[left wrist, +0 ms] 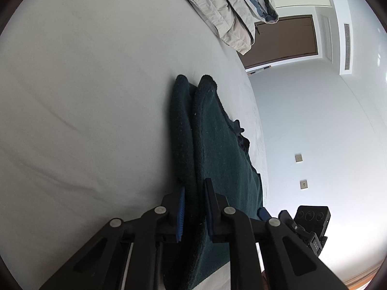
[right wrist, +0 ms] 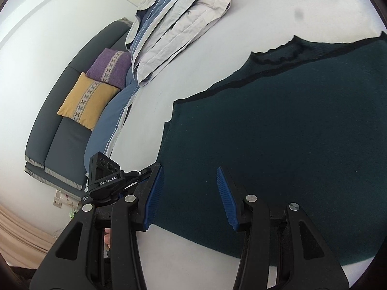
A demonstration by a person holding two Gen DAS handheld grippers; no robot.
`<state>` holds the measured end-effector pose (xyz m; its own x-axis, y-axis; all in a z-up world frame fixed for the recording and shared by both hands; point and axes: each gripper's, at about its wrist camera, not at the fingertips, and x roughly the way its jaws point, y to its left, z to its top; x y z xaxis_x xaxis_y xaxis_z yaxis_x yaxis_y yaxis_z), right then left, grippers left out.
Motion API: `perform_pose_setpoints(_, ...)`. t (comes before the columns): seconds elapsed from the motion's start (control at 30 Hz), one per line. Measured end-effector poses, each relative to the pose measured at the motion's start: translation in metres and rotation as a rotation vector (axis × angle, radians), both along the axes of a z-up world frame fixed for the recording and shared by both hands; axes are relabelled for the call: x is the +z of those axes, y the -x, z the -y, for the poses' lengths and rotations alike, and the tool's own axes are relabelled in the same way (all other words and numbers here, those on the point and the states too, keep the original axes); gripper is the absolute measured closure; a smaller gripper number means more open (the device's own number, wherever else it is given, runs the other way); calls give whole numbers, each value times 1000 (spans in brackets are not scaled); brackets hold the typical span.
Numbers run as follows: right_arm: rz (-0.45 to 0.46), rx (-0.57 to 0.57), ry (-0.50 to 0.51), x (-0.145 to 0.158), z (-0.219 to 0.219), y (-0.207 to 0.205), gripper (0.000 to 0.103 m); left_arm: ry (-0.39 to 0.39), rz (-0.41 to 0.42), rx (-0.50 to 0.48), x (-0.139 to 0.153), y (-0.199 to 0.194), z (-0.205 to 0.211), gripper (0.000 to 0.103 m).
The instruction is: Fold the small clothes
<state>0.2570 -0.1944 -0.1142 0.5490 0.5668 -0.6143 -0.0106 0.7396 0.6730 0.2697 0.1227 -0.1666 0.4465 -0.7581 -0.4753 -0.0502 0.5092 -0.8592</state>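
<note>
A dark green knitted garment (right wrist: 278, 145) with black trim lies spread on the white bed sheet (right wrist: 205, 53). In the left wrist view the green garment (left wrist: 217, 145) rises in two ridges, and one edge runs between the blue pads (left wrist: 181, 213) of my left gripper (left wrist: 194, 211), which is shut on the fabric. My right gripper (right wrist: 191, 194) hovers over the garment's near corner, its jaws apart with nothing pinched between them. The left gripper's camera housing (right wrist: 104, 176) shows just left of the right gripper.
Folded grey and blue bedding (right wrist: 174, 21) lies at the far end of the bed. A dark sofa (right wrist: 60, 125) with a yellow cushion (right wrist: 87, 101) and a purple one (right wrist: 111, 65) stands beside the bed. A brown door (left wrist: 285, 41) and wall sockets (left wrist: 299, 158) lie beyond the bed's edge.
</note>
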Motion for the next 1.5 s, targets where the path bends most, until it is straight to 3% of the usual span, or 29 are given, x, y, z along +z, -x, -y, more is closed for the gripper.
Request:
perform_pose_setpoints(0.17, -39, 31, -35, -14, -20, -40, 58, -43, 47, -6, 14, 5, 4, 89)
perform_pose_setpoints(0.3, -168, 11, -35, -53, -21, -71, 60, -182, 93, -30, 27, 5, 14, 89)
perform_pose_setpoints(0.37, -135, -3, -75, -63, -18, -75, 63, -259, 124, -45, 34, 6, 23, 89)
perform_pose_setpoints(0.5, -129, -10, -125, -62, -13, -76, 61, -292, 154, -56, 51, 6, 31, 90)
perform_pose_setpoints(0.67, -112, -92, -298, -56, 38, -70, 59, -346, 220, -126, 86, 5, 69, 90)
perform_pose_setpoints(0.9, -112, -204, -421, -54, 136, -51, 52, -372, 315, -272, 121, -1, 185, 90)
perform_pose_setpoints(1.03, -141, -207, -518, -70, 177, -48, 52, -353, 320, -345, 110, -7, 256, 91)
perform_pose_setpoints(1.1, -149, -218, -541, -79, 194, -46, 52, -333, 308, -388, 94, -8, 283, 101)
perform_pose_setpoints(1.23, -145, -209, -584, -90, 207, -45, 52, -297, 271, -425, 66, -1, 296, 103)
perform_pose_setpoints(1.3, -153, -195, -543, -88, 204, -46, 52, -269, 251, -408, 63, 6, 281, 99)
perform_pose_setpoints(1.37, -160, -198, -501, -84, 202, -47, 52, -240, 327, -364, 84, 22, 256, 93)
perform_pose_setpoints(1.4, -161, -196, -477, -82, 201, -48, 52, -256, 383, -332, 96, 31, 244, 89)
perform_pose_setpoints(1.47, -168, -183, -426, -76, 191, -49, 52, -312, 443, -265, 107, 42, 222, 67)
perform_pose_setpoints(1.5, -177, -172, -403, -73, 186, -50, 52, -326, 440, -253, 104, 43, 214, 67)
